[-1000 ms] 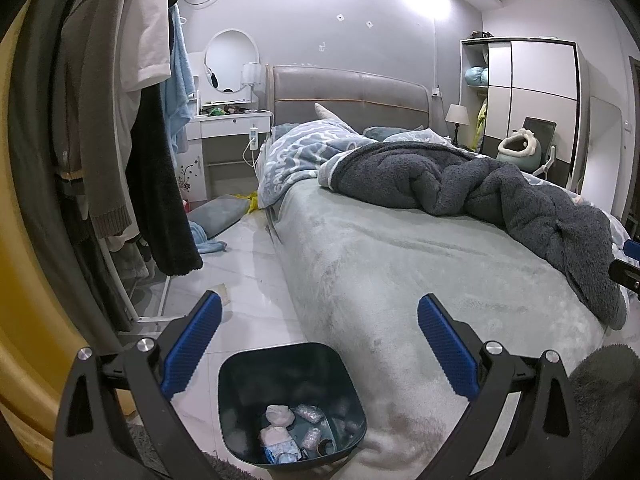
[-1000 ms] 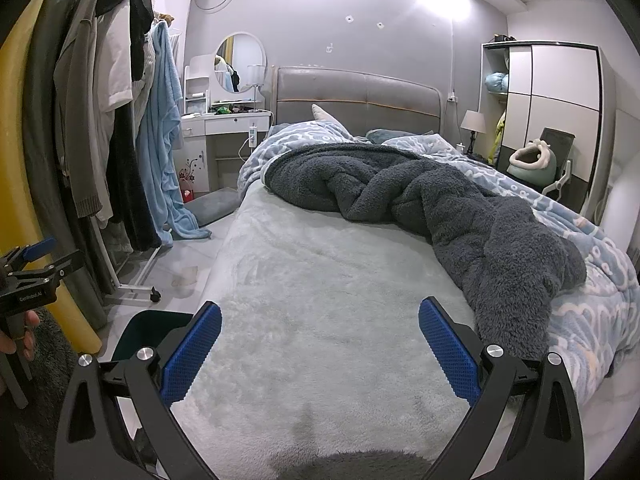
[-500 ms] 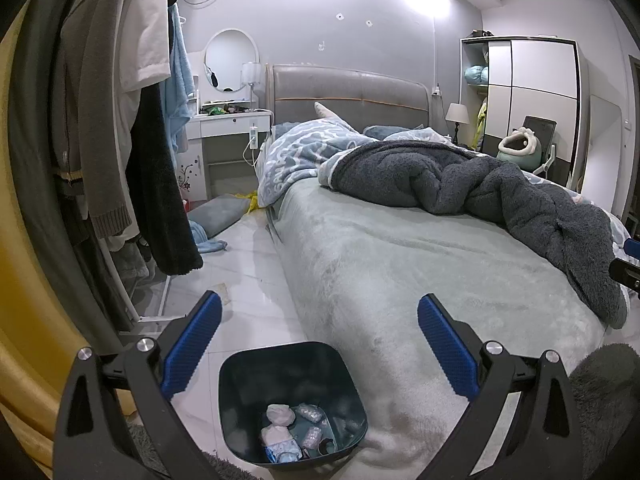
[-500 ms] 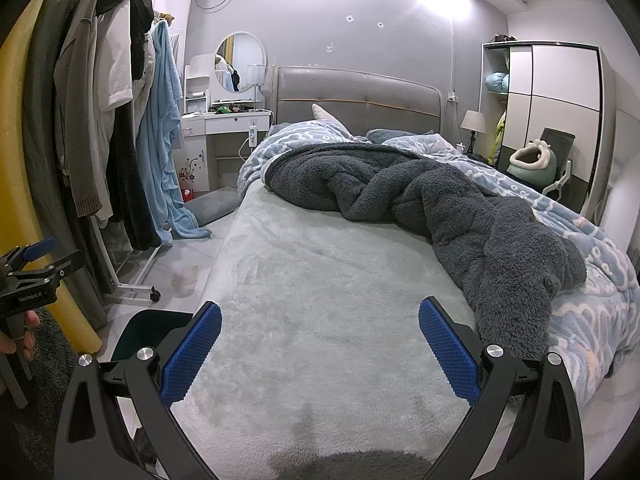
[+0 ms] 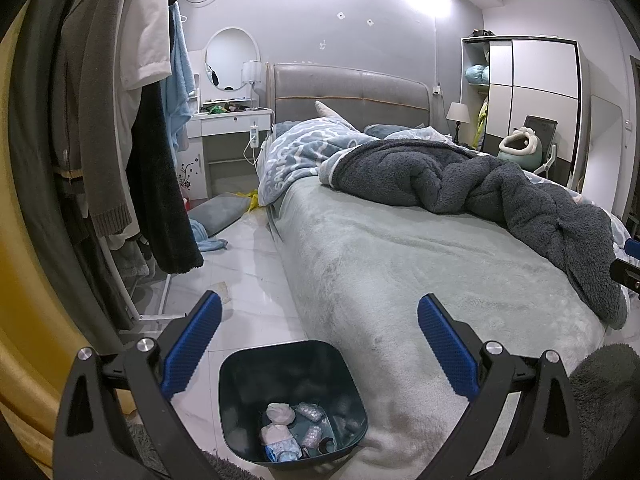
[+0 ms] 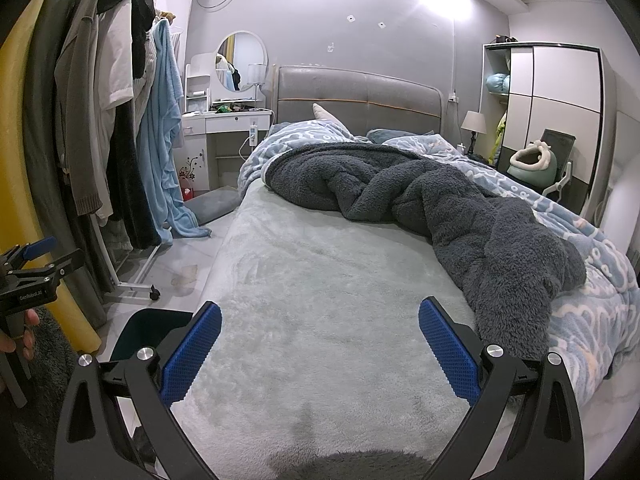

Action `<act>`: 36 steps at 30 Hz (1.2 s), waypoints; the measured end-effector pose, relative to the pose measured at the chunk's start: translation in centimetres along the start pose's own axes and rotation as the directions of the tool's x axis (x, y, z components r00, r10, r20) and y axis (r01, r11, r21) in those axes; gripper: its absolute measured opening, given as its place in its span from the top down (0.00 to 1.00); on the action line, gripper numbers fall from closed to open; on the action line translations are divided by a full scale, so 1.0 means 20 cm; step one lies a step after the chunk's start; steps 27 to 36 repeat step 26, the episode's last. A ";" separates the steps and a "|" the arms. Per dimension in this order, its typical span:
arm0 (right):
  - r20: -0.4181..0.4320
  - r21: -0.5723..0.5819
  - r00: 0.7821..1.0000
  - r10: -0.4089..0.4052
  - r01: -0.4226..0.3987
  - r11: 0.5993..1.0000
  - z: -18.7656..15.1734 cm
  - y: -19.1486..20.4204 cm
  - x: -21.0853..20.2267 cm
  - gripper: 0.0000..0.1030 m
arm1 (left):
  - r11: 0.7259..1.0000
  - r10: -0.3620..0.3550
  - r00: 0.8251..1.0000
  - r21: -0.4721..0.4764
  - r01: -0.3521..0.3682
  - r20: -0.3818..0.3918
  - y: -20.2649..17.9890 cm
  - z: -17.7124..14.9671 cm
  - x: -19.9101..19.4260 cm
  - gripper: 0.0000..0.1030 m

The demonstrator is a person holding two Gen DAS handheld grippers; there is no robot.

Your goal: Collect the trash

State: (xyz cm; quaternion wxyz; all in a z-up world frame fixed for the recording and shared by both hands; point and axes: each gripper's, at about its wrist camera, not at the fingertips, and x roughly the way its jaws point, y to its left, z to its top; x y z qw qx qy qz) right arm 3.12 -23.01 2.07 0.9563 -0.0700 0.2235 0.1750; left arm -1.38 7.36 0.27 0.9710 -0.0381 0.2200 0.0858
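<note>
Trash (image 5: 287, 432) lies at the bottom of the dark bin (image 5: 256, 368), which stands on the floor at 6 o'clock in the left wrist view, touching the corner of the bed (image 5: 400, 264): some crumpled white and pale blue wrappers and small packets, exact kinds too small to tell. The left gripper (image 5: 319, 350) hangs over this bin with its blue pads spread wide and nothing between them. The right gripper (image 6: 320, 354) is released in the same way, empty, above the pale green bed cover, and from its camera the bin rim shows at 7 o'clock, and the left gripper in a person's hand (image 6: 22, 330) at 9 o'clock. Farther on the bed, a dark grey fleece blanket (image 6: 420, 200) lies twisted from 12 to 3 o'clock, partly over a light blue patterned quilt (image 6: 592, 280). At 9 to 10 o'clock a rolling clothes rack (image 6: 132, 284) carries coats and a blue towel robe (image 6: 164, 140). Behind, near 11 o'clock, a white dressing table (image 6: 224, 118) with a round mirror (image 6: 242, 62) stands beside the grey headboard (image 6: 356, 96), and at 2 o'clock a white wardrobe (image 6: 556, 96) stands against the wall.
</note>
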 end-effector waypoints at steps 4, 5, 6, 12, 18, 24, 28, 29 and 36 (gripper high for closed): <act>0.000 -0.001 1.000 0.000 0.000 1.000 0.00 0.00 0.00 0.03 | 1.000 -0.001 1.000 0.000 0.001 0.000 0.00 0.00 0.00 0.03; 0.000 -0.001 1.000 0.000 0.000 1.000 0.00 0.00 0.00 0.03 | 1.000 0.000 1.000 0.000 0.000 0.000 0.00 0.00 0.00 0.03; 0.000 -0.001 1.000 0.000 0.000 1.000 0.00 0.00 0.00 0.03 | 1.000 -0.001 1.000 0.000 0.001 0.000 0.00 0.00 0.00 0.03; 0.000 0.000 1.000 0.000 0.000 1.000 0.00 0.00 0.00 0.03 | 1.000 0.000 1.000 0.001 0.000 -0.002 0.01 0.00 0.00 0.03; 0.000 -0.001 1.000 -0.001 0.001 1.000 0.00 0.00 0.00 0.03 | 1.000 0.002 1.000 -0.003 -0.002 -0.002 0.02 -0.01 -0.01 0.03; -0.001 -0.002 1.000 -0.001 0.001 1.000 0.00 0.00 0.00 0.03 | 1.000 0.003 1.000 -0.001 -0.003 -0.005 0.03 -0.03 -0.01 0.03; -0.001 -0.002 1.000 -0.001 0.001 1.000 0.00 0.00 0.00 0.03 | 1.000 0.003 1.000 0.000 -0.003 -0.006 0.03 -0.03 -0.01 0.03; -0.001 -0.002 1.000 -0.001 0.001 1.000 0.00 0.00 0.00 0.03 | 1.000 0.003 1.000 0.000 -0.003 -0.006 0.03 -0.03 -0.01 0.03; -0.001 -0.002 1.000 -0.001 0.001 1.000 0.00 0.00 0.00 0.03 | 1.000 0.003 1.000 0.000 -0.003 -0.006 0.03 -0.03 -0.01 0.03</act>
